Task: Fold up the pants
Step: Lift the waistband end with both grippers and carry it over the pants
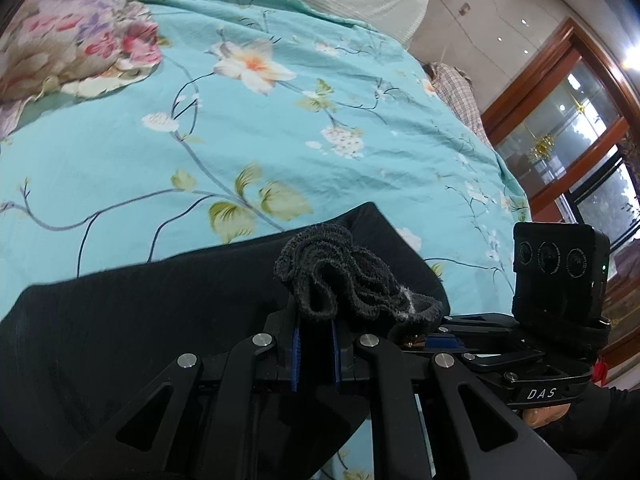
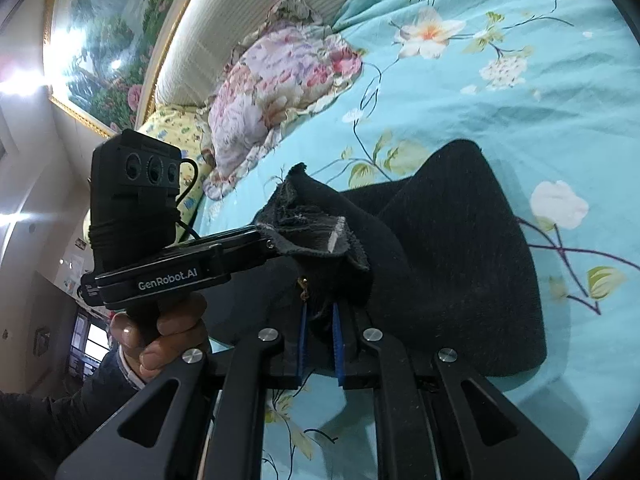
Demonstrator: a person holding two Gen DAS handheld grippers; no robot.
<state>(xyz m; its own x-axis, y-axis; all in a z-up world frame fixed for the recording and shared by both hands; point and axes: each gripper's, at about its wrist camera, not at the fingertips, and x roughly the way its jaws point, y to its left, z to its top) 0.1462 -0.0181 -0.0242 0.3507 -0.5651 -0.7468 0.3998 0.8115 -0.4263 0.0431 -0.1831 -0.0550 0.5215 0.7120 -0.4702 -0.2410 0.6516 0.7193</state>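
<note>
Black pants lie on a turquoise flowered bedsheet, with part of the cloth lifted and bunched. My left gripper is shut on a ruffled ribbed edge of the pants, the cloth pinched between its blue pads. In the right wrist view my right gripper is shut on another fold of the pants, close beside the left gripper, which a hand holds. The right gripper shows just right of the left one. The two grips are close together on the same raised end.
A pink flowered pillow and a yellow pillow lie near the padded headboard. A plaid cloth sits at the bed's far edge. A wooden window frame stands beyond the bed.
</note>
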